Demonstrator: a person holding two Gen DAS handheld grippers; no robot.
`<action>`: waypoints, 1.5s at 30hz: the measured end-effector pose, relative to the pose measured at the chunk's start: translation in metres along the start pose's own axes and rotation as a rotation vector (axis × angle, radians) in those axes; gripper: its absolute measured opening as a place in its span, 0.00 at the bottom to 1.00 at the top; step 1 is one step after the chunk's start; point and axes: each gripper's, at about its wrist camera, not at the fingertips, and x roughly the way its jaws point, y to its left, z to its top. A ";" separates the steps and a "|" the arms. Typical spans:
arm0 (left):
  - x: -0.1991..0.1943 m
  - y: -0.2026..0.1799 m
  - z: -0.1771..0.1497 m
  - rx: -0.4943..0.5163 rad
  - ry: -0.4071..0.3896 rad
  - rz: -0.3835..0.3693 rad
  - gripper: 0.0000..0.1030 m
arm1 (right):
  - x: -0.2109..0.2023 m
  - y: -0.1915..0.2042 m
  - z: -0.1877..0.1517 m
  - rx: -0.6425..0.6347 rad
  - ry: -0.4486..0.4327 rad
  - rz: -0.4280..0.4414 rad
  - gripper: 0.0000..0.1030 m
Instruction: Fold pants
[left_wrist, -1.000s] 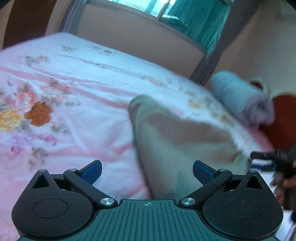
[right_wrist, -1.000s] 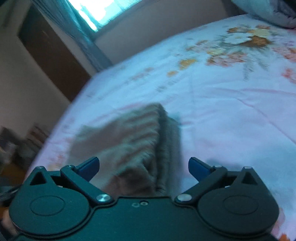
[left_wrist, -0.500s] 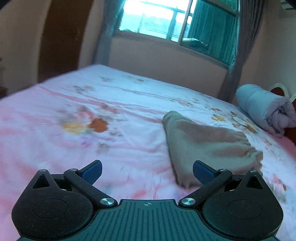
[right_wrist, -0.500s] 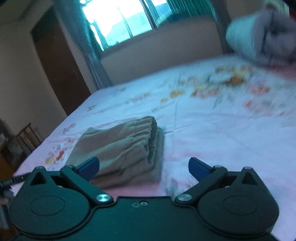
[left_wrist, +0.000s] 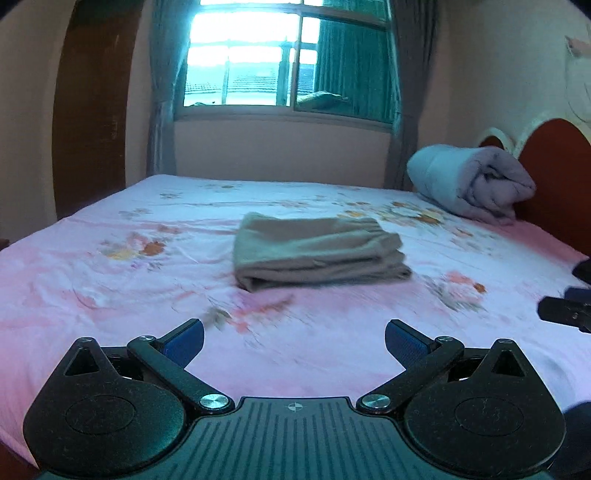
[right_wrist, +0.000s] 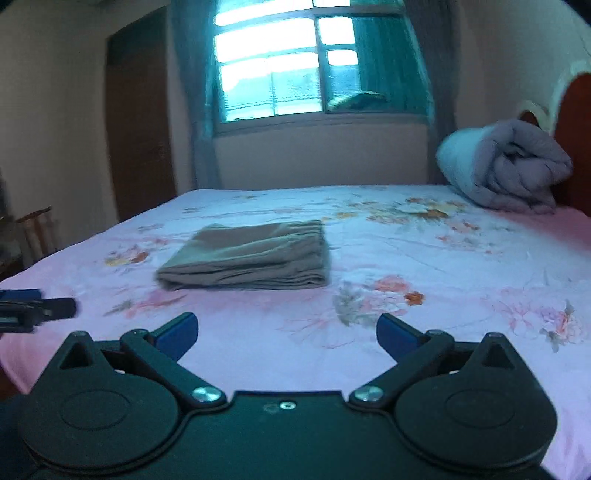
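The khaki pants (left_wrist: 317, 251) lie folded into a flat rectangle in the middle of the bed (left_wrist: 110, 295), seen too in the right wrist view as pants (right_wrist: 251, 258). My left gripper (left_wrist: 294, 341) is open, well back from the pants near the bed's front edge, with nothing between its fingers. My right gripper (right_wrist: 287, 334) is open too, equally far back and holding nothing. Each gripper shows at the edge of the other's view: the right one's tip (left_wrist: 565, 314) and the left one's tip (right_wrist: 33, 308).
The bed carries a pink floral sheet (right_wrist: 443, 266). A rolled grey quilt (left_wrist: 472, 181) lies at the back right by the red headboard (left_wrist: 554, 173). A window with curtains (left_wrist: 288, 62) is behind the bed, a brown door (right_wrist: 140, 122) at left, a wooden chair (right_wrist: 37, 229) beside it.
Both grippers have pulled back and up from the pants, from close over the fabric to the bed's front edge. The pants stay folded on the sheet.
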 end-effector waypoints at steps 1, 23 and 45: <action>-0.006 -0.004 -0.004 0.008 -0.005 -0.003 1.00 | -0.005 0.004 0.000 -0.011 -0.004 0.008 0.94; -0.020 -0.017 -0.014 0.031 -0.064 0.005 1.00 | -0.011 0.027 -0.013 -0.023 -0.001 0.009 0.94; -0.022 -0.015 -0.015 0.017 -0.071 -0.001 1.00 | -0.009 0.026 -0.014 -0.010 0.014 0.012 0.94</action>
